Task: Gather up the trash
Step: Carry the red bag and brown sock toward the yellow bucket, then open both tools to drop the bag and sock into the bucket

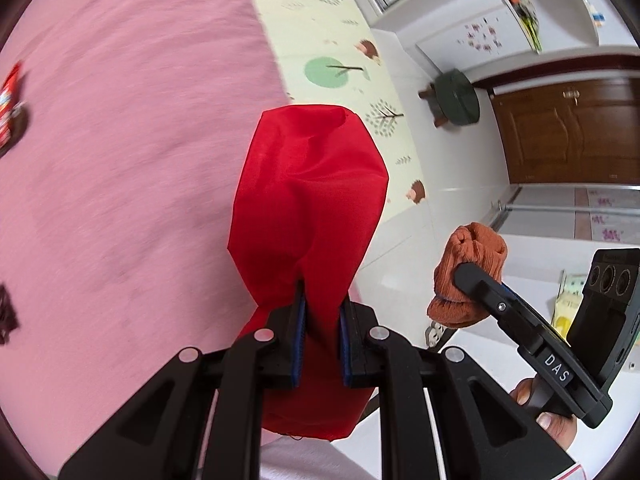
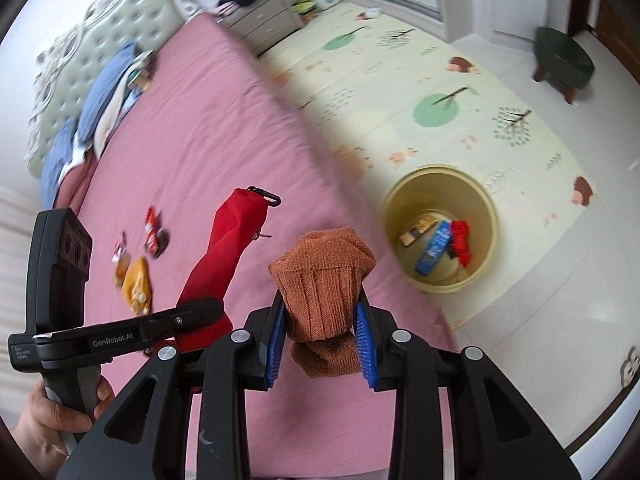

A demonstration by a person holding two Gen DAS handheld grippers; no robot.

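My left gripper (image 1: 322,312) is shut on a red cloth pouch (image 1: 308,192), held above the pink bed (image 1: 120,120); the pouch (image 2: 224,256) and the left gripper (image 2: 192,316) also show in the right wrist view. My right gripper (image 2: 320,336) is shut on a rolled orange-brown knitted sock (image 2: 324,280), also seen in the left wrist view (image 1: 468,272). Snack wrappers lie on the bed: a yellow one (image 2: 138,284), a red one (image 2: 153,232) and a small one (image 2: 122,254). A yellow bin (image 2: 440,228) stands on the floor beside the bed, holding several scraps.
A patterned play mat (image 2: 400,92) covers the floor by the bed. A green stool (image 2: 562,60) stands near a brown door (image 1: 560,132). Pillows (image 2: 104,92) lie at the headboard, and a grey nightstand (image 2: 260,24) stands beyond the bed.
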